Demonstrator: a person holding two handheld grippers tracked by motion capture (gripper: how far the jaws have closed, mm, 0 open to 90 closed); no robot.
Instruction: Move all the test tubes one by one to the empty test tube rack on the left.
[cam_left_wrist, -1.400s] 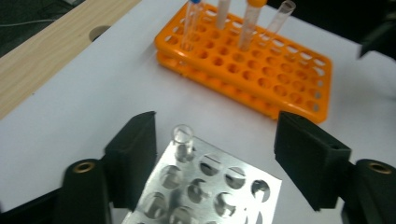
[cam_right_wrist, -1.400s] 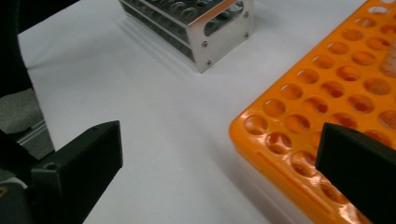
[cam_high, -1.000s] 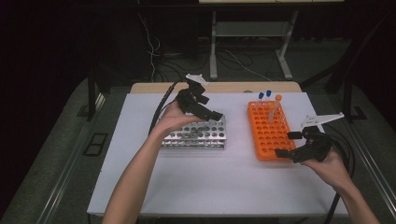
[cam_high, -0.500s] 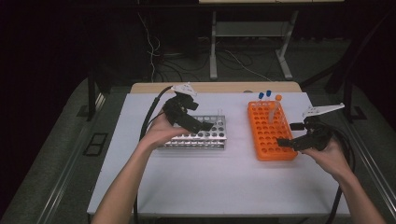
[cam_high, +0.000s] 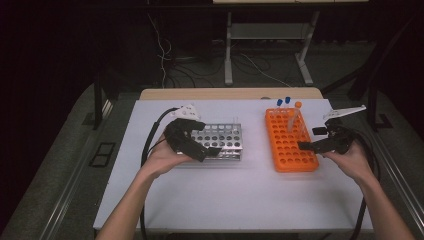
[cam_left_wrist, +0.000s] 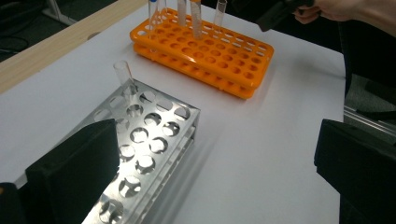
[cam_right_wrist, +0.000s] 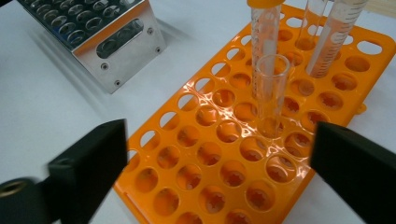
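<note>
While both claws are held wide open and empty, the right claw (cam_high: 304, 146) is poised at the right edge of the orange rack (cam_high: 290, 142), its jaws having just been closing slightly with nothing gripped; in the right gripper view an uncapped clear tube (cam_right_wrist: 272, 95) is seen standing upright in the rack, ahead of and between the jaws, untouched. The left claw (cam_high: 212, 150) is held over the front of the steel rack (cam_high: 222, 142) on the white tabletop (cam_high: 240, 195), where one clear tube (cam_left_wrist: 124, 77) is seated at the far corner.
</note>
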